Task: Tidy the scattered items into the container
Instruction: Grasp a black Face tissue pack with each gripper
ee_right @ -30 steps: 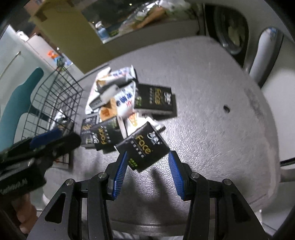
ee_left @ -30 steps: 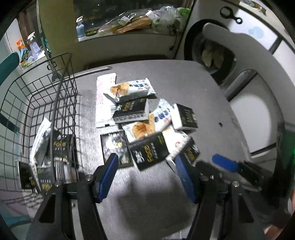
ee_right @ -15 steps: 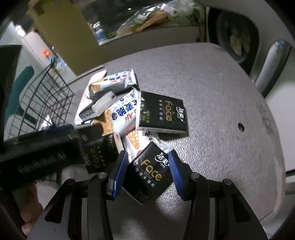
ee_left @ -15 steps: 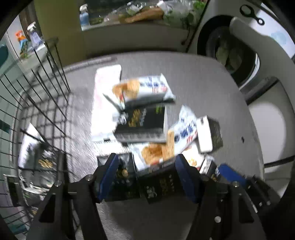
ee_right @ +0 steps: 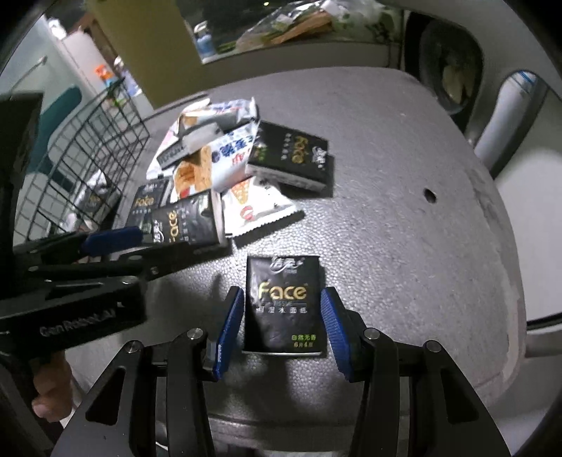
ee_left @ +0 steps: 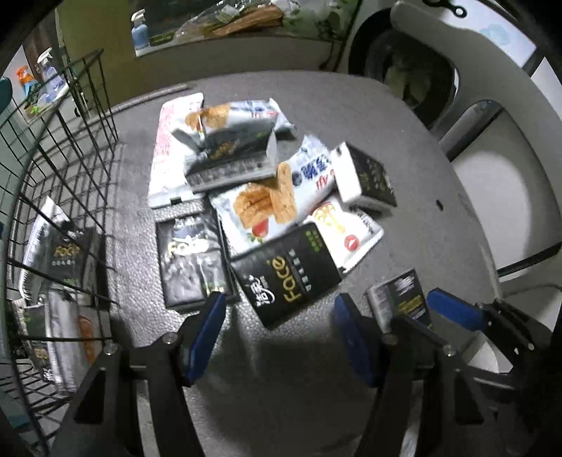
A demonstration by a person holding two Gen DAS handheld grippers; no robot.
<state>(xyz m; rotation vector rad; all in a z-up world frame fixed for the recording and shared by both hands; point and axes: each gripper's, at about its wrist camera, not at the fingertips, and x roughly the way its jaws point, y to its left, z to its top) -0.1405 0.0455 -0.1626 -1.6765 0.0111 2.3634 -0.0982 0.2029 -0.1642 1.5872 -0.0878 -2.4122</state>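
Note:
Snack bags and black "Face" tissue packs lie in a heap (ee_left: 274,197) on the grey table (ee_left: 368,116). My left gripper (ee_left: 277,323) is open and angled down. One black pack (ee_left: 284,277) lies just past its blue fingertips (ee_left: 207,323), untouched. My right gripper (ee_right: 282,323) is shut on another black tissue pack (ee_right: 284,302), pads against its two long sides, a little apart from the heap (ee_right: 224,165). That pack (ee_left: 400,298) also shows at the right in the left wrist view. The wire basket (ee_left: 70,168) stands at the left.
The basket (ee_right: 87,151) holds several packs and bags (ee_left: 66,253). A washing machine door (ee_left: 414,81) is behind the table on the right. A cluttered sill with a spray bottle (ee_left: 138,31) runs along the back. A hand (ee_right: 49,404) holds the left gripper.
The right gripper slid its fingers around the black pack at the heap's near edge; the pack now sits apart from the heap. The left gripper moved in over the heap, then drew back lower.

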